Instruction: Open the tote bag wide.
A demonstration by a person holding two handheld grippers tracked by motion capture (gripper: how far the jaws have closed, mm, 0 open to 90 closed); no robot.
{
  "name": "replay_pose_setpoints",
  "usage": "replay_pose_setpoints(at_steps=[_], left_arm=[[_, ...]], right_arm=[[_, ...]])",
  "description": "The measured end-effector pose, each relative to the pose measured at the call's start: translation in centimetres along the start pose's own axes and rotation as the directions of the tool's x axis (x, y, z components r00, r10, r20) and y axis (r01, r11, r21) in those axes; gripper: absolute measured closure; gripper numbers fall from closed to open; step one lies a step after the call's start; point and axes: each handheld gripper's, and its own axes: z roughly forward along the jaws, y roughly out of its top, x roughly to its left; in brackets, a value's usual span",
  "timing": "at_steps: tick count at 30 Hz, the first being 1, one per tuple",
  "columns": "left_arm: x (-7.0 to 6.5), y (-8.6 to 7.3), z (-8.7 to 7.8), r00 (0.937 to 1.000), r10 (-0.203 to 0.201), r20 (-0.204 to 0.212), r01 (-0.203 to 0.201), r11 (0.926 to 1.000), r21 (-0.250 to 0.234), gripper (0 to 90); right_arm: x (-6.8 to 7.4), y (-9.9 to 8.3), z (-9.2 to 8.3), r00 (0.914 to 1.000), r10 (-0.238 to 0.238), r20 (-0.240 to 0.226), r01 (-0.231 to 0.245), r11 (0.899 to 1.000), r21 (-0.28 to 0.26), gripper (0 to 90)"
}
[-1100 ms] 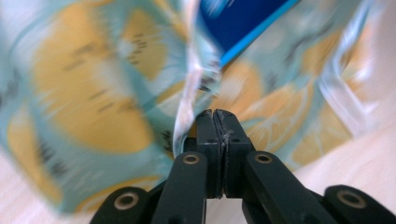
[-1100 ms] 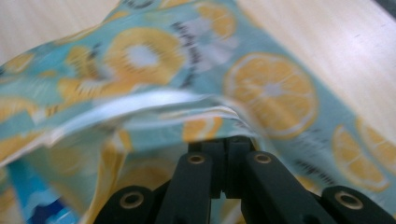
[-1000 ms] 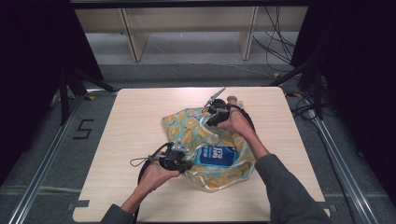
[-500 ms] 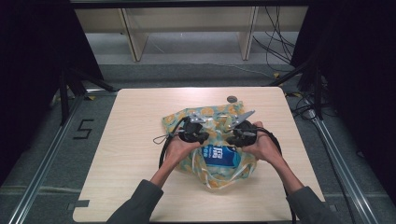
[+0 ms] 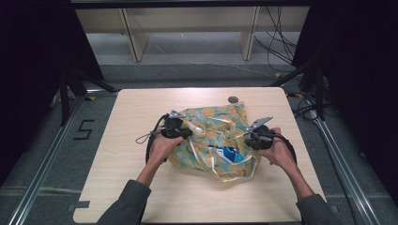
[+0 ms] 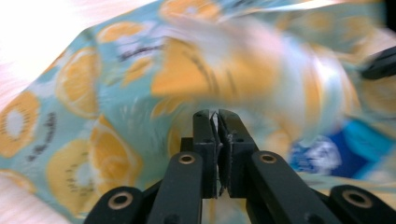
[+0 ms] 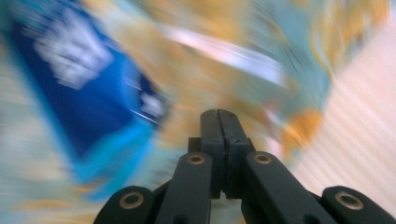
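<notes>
Lying crumpled on the middle of the pale wooden surface (image 5: 141, 187), a bag (image 5: 206, 140) printed with orange citrus slices on a teal ground is flanked by both grippers. The left gripper (image 5: 184, 132) is seen at the bag's left edge, and in the left gripper view its jaws are closed on a thin fold of the bag's film, a sliver of which can be made out pinched between the pads (image 6: 215, 125); these jaws have just been parting very slightly, with the film between them. The right gripper (image 5: 251, 138) is placed at the bag's right edge, its jaws pressed fully together in the right gripper view (image 7: 218, 116); whether any film is caught between them cannot be told, because that picture is heavily blurred. A blue packet (image 5: 230, 153) is visible through the bag's transparent part, lying between the two grippers and nearer the right one. A small dark round object (image 5: 233, 99) rests on the surface just beyond the bag's far edge, apart from both grippers. Each gripper is held in a hand, with dark sleeves entering from the near edge.
</notes>
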Motion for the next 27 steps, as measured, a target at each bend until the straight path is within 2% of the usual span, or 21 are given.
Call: replay_pose_setpoints(at_steps=[1, 2, 3, 4, 7, 8, 11, 12, 13, 15, 17, 18, 19, 20, 21, 22, 23, 25, 26, 27], left_arm=[[-0.5, 0.1, -0.4, 0.9997, 0.013, 0.021, -0.013, 0.9999, -0.003, 84.8], [-1.1, 0.0, -0.9, 0.9985, 0.024, 0.049, -0.023, 0.9997, -0.009, 83.9], [-1.8, 0.0, -1.4, 0.9973, 0.046, 0.057, -0.046, 0.9989, -0.011, 83.6], [-2.2, -0.1, -1.9, 0.9958, 0.062, 0.067, -0.061, 0.9980, -0.016, 83.5], [-3.0, 0.2, -2.8, 0.9929, 0.069, 0.097, -0.064, 0.9965, -0.054, 83.7], [-3.4, 0.7, -3.0, 0.9926, 0.065, 0.103, -0.055, 0.9940, -0.094, 83.8], [-3.7, 2.3, -2.7, 0.9932, 0.080, 0.084, -0.069, 0.9886, -0.134, 85.6], [-3.6, 3.0, -2.3, 0.9924, 0.096, 0.077, -0.085, 0.9879, -0.130, 86.2], [-3.4, 3.5, -1.6, 0.9931, 0.103, 0.058, -0.094, 0.9871, -0.129, 86.9], [-2.3, 4.2, 0.0, 0.9945, 0.104, -0.012, -0.105, 0.9901, -0.093, 87.8], [-0.6, 4.1, 1.6, 0.9956, 0.061, -0.072, -0.066, 0.9954, -0.069, 87.9], [0.4, 3.9, 2.1, 0.9962, 0.028, -0.083, -0.033, 0.9971, -0.068, 88.5], [1.3, 3.6, 2.6, 0.9956, -0.013, -0.093, 0.007, 0.9979, -0.065, 88.7], [2.2, 3.2, 2.9, 0.9949, -0.019, -0.099, 0.016, 0.9994, -0.031, 88.7], [2.8, 2.8, 3.2, 0.9928, -0.022, -0.117, 0.021, 0.9998, -0.005, 88.8], [3.2, 2.3, 3.5, 0.9921, -0.022, -0.123, 0.024, 0.9996, 0.017, 88.8], [3.5, 1.9, 3.7, 0.9908, -0.016, -0.135, 0.021, 0.9991, 0.037, 88.8], [3.8, 0.9, 3.9, 0.9898, -0.005, -0.142, 0.013, 0.9983, 0.057, 88.9], [4.0, 0.6, 3.8, 0.9901, -0.023, -0.139, 0.031, 0.9983, 0.049, 88.9], [4.2, 0.4, 3.6, 0.9909, -0.041, -0.128, 0.047, 0.9980, 0.042, 88.8]], right_arm=[[0.7, 0.3, -0.4, 0.9986, -0.047, 0.024, 0.048, 0.998, -0.038, 90.0], [1.6, 0.7, -0.9, 0.9991, -0.041, 0.009, 0.041, 0.998, -0.053, 90.0], [2.6, 1.2, -1.4, 0.9971, -0.055, -0.053, 0.050, 0.995, -0.092, 90.0], [3.1, 1.6, -1.6, 0.9968, -0.053, -0.059, 0.046, 0.992, -0.116, 90.0], [2.5, 2.8, -1.3, 0.9975, -0.054, -0.046, 0.047, 0.989, -0.137, 90.0], [2.1, 3.3, -1.0, 0.9982, -0.038, -0.046, 0.031, 0.989, -0.142, 90.0], [0.1, 5.2, 0.2, 0.9992, -0.023, -0.034, 0.016, 0.984, -0.175, 90.0], [-0.4, 5.6, 0.4, 0.9995, -0.018, -0.028, 0.013, 0.984, -0.180, 90.0], [-0.9, 6.0, 1.0, 0.9996, 0.007, -0.028, -0.013, 0.981, -0.195, 90.0], [-2.1, 6.7, 2.0, 0.9991, 0.036, -0.022, -0.039, 0.981, -0.190, 90.0], [-3.2, 7.0, 3.2, 0.9982, 0.059, -0.016, -0.060, 0.984, -0.167, 90.0], [-3.6, 7.0, 3.8, 0.9971, 0.075, -0.013, -0.076, 0.983, -0.165, 90.0], [-3.9, 7.0, 4.2, 0.9927, 0.118, -0.025, -0.121, 0.981, -0.153, 90.0], [-4.4, 6.8, 4.9, 0.9917, 0.125, -0.028, -0.128, 0.976, -0.174, 90.0], [-4.8, 6.7, 5.3, 0.9911, 0.130, -0.028, -0.133, 0.979, -0.156, 90.0], [-5.1, 6.5, 5.6, 0.9877, 0.155, -0.020, -0.156, 0.976, -0.151, 90.0], [-5.4, 6.4, 5.9, 0.9869, 0.160, -0.020, -0.161, 0.974, -0.158, 90.0], [-5.5, 6.2, 6.0, 0.9831, 0.178, -0.043, -0.182, 0.973, -0.144, 90.0], [-5.5, 6.2, 6.0, 0.9870, 0.157, -0.031, -0.160, 0.976, -0.146, 90.0], [-5.3, 6.2, 5.8, 0.9844, 0.172, -0.039, -0.176, 0.972, -0.154, 90.0]])
